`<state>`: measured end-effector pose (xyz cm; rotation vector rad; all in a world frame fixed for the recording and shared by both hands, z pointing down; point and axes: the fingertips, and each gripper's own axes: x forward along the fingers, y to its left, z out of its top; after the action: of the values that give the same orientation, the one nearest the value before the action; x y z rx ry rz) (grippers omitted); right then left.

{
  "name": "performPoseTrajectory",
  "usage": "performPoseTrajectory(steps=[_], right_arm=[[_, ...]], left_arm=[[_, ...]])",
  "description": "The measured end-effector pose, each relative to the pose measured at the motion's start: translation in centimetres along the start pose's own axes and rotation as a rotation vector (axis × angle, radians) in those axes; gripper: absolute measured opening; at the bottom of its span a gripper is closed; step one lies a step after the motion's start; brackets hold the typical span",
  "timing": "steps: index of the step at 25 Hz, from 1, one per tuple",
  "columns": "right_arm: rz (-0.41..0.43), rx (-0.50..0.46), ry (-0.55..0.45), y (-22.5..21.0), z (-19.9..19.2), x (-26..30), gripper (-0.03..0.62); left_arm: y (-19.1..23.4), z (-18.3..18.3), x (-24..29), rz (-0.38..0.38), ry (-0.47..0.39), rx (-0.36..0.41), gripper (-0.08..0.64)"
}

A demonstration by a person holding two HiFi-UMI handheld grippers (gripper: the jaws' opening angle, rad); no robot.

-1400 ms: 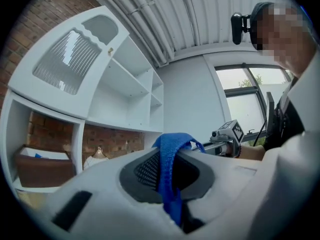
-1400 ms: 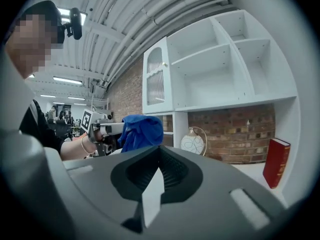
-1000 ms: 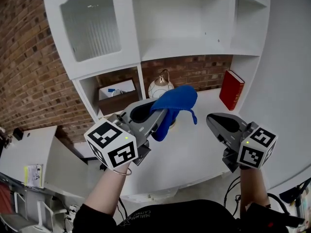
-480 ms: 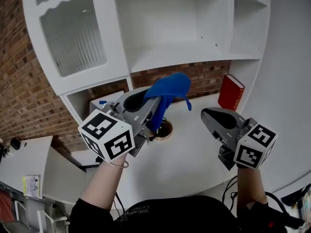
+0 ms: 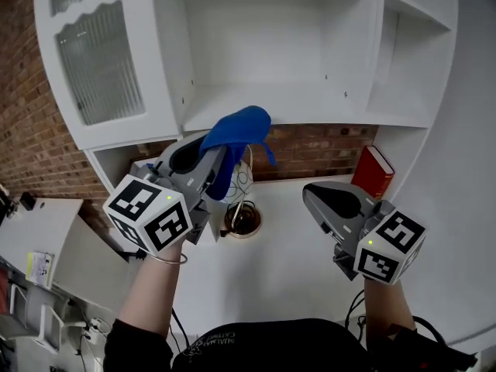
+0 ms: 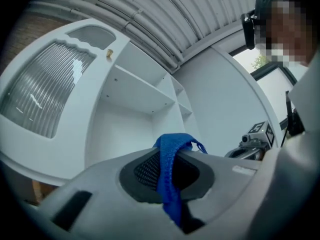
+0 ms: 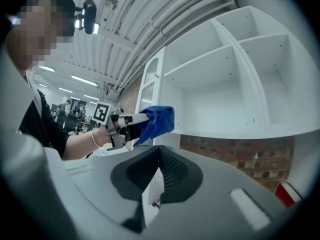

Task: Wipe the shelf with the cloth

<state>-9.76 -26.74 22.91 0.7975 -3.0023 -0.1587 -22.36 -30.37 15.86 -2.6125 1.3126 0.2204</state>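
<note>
My left gripper (image 5: 211, 152) is shut on a blue cloth (image 5: 237, 129), which bunches over its tips and hangs down a little. The cloth is held up in front of the front edge of the white open shelf (image 5: 310, 105); I cannot tell whether it touches. In the left gripper view the cloth (image 6: 169, 176) runs as a strip between the two pressed pads, with shelf compartments (image 6: 134, 91) beyond. My right gripper (image 5: 322, 198) is lower right, over the white counter, shut and holding nothing. The right gripper view shows the cloth (image 7: 156, 122) at the shelf front.
A red book (image 5: 373, 172) stands at the counter's right end against the shelf side. A white round vase (image 5: 243, 183) sits on a dark round base (image 5: 242, 222) below the cloth. A ribbed-glass cabinet door (image 5: 97, 60) is at left. Brick wall (image 5: 325, 142) backs the counter.
My left gripper has risen and moved left with the cloth, from in front of the brick gap up to the open shelf's edge. My right gripper has drifted slightly left.
</note>
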Motion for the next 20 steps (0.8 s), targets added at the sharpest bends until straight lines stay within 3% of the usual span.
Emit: performPoseTrajectory(steps=[3,5,8,10,13,15,17,20], right_arm=[[0.040,-0.078,0.044,-0.9,-1.0,-0.4,0.008],[0.066,-0.121,0.061,-1.2,-1.7,-1.1,0.008],[0.112,-0.128,0.056,-1.8,-2.1,-2.8,0.009],[0.153,-0.108,0.026,-2.3,-1.9,-3.5,0.009],[0.216,-0.063,-0.009,-2.7,-1.5,-4.0,0.009],[0.236,-0.053,-0.014,-2.8,-1.4,-3.7,0.009],[0.235,-0.063,-0.018,-2.8,-0.9,-3.0,0.009],[0.215,-0.075,-0.037,-3.0,0.4,-2.4,0.009]], left_arm=[[0.2,1.5,0.9,0.073,-0.056,0.030,0.023],[0.1,2.7,1.3,0.121,-0.081,0.099,0.018],[0.1,4.1,2.9,0.190,-0.065,0.230,0.020],[0.8,5.4,3.7,0.255,-0.055,0.272,0.020],[2.0,7.1,4.7,0.325,-0.075,0.248,0.020],[2.9,8.6,5.1,0.347,-0.147,0.216,0.020],[3.8,10.2,5.7,0.372,-0.209,0.203,0.020],[5.3,11.4,7.6,0.405,-0.230,0.151,0.020]])
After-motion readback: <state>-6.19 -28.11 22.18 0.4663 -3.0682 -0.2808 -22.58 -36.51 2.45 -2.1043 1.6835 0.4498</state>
